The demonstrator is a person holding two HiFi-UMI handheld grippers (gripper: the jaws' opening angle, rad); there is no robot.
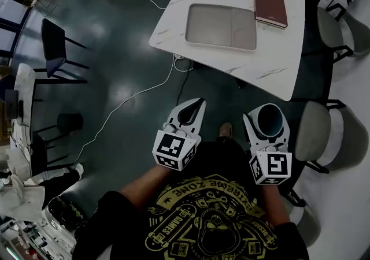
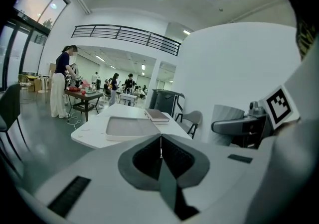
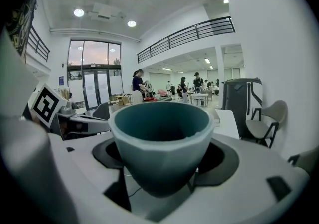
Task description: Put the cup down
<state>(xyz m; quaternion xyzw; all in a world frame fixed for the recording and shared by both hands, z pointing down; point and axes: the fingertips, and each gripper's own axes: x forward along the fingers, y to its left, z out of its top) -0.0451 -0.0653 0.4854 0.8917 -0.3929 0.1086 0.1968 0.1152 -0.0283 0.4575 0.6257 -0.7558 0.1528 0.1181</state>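
A pale blue-grey cup (image 3: 160, 141) with a dark teal inside sits upright between the jaws of my right gripper (image 3: 162, 161), which is shut on it. In the head view that cup (image 1: 269, 118) is held by the right gripper (image 1: 267, 127) over the dark floor, short of the white table (image 1: 277, 62). My left gripper (image 1: 191, 113) hangs to the left of it, jaws shut with nothing between them; in the left gripper view its tips (image 2: 160, 154) meet in a thin line.
The white marble table carries a grey tray (image 1: 222, 26) and a dark red book (image 1: 270, 4). Grey chairs (image 1: 326, 135) stand to the right, a black chair (image 1: 55, 51) to the left. A white cable (image 1: 139, 94) runs across the floor. People stand far off in the hall (image 2: 62, 81).
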